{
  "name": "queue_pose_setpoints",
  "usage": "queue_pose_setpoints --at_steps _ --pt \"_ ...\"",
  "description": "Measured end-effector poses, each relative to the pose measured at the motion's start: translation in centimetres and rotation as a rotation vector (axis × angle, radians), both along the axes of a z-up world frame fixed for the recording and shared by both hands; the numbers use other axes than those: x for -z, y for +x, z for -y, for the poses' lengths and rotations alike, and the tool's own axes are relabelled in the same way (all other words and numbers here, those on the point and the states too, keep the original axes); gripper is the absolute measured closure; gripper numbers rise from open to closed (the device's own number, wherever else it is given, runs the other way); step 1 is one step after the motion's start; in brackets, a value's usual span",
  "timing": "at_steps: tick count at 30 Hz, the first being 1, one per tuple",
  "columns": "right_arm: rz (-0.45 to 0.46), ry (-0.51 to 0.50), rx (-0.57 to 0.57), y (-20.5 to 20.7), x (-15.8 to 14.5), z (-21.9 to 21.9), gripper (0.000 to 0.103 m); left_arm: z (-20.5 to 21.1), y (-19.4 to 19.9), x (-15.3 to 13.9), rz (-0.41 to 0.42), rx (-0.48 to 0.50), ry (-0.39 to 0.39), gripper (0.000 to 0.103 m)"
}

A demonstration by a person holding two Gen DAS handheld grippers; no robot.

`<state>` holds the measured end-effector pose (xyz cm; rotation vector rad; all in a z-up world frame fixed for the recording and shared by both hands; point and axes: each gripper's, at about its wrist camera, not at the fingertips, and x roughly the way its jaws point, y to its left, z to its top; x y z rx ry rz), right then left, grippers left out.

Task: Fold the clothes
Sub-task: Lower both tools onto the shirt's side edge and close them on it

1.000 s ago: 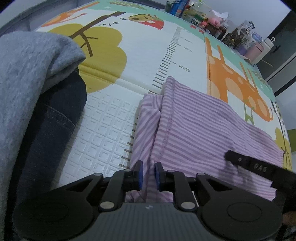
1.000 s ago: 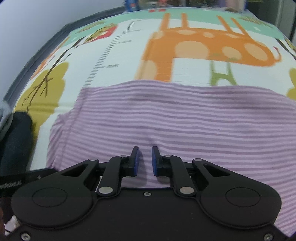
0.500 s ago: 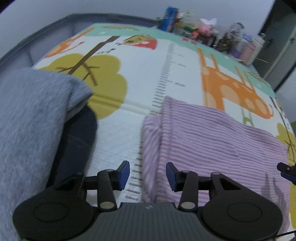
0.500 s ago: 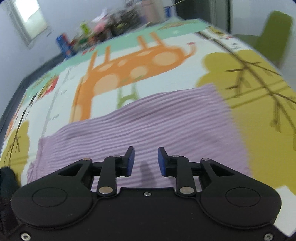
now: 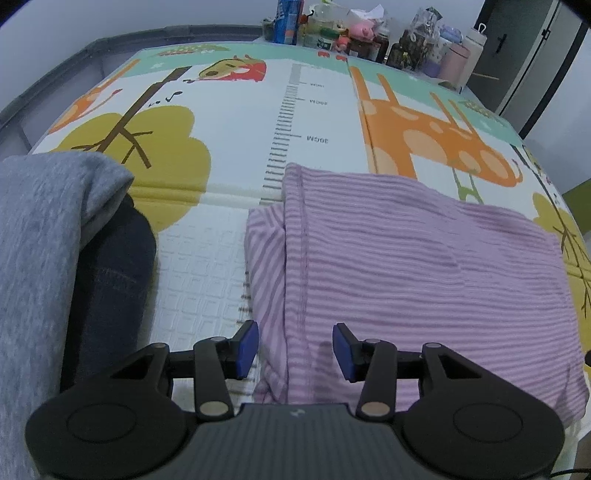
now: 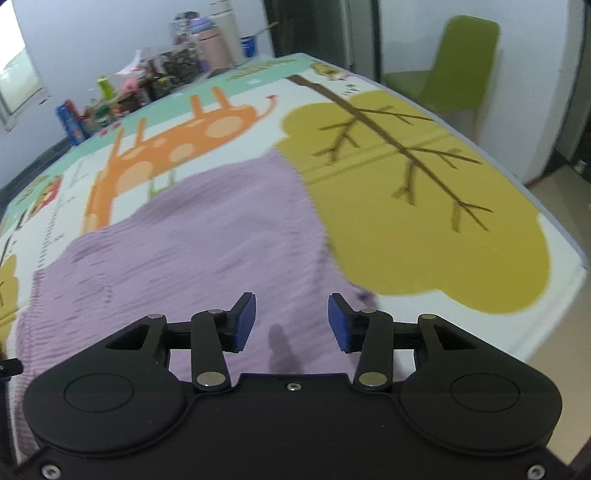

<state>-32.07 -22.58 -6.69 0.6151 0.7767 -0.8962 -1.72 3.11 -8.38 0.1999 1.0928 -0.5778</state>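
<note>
Now both tongs hang released over the purple striped garment (image 5: 406, 266), which lies spread flat on the cartoon-printed play mat (image 5: 229, 147) covering the worktop. The left tongs (image 5: 295, 350) have just been opening; their blue pads (image 5: 246, 349) stand apart above the garment's near left edge, where a hemmed layer is folded over a strip of wider stripes, and no cloth is pinched between them. The right tongs (image 6: 291, 320) have likewise just been opening and stand parted above the garment's right end (image 6: 207, 236), close to the yellow tree printed on the mat, with nothing between the pads. To the left of the striped garment, apart from it across a band of bare mat, a grey fleece piece (image 5: 40, 236) lies draped over dark denim (image 5: 110, 288). Bottles, jars and a pink toy (image 5: 369, 33) crowd the far edge of the worktop. A green chair (image 6: 458, 70) stands beyond the mat's right corner.
</note>
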Motion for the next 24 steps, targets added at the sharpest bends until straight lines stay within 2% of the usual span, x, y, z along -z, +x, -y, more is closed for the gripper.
queue_pose_setpoints --at_steps 5,10,17,24 --pt "-0.022 0.019 0.053 -2.9 0.5 0.2 0.06 -1.2 -1.0 0.3 -0.018 -0.019 0.017 0.053" --pt "-0.024 0.049 0.05 -5.0 1.0 0.8 0.059 -1.9 -2.4 0.2 -0.028 -0.061 0.022 0.052" --pt "-0.012 0.13 -0.034 -6.5 2.1 1.6 0.059 -2.3 -4.8 -0.1 -0.036 -0.14 0.022 0.044" --pt "0.001 0.177 -0.142 -7.8 2.9 1.8 0.057 -1.5 -7.8 0.7 -0.028 -0.147 0.074 0.035"
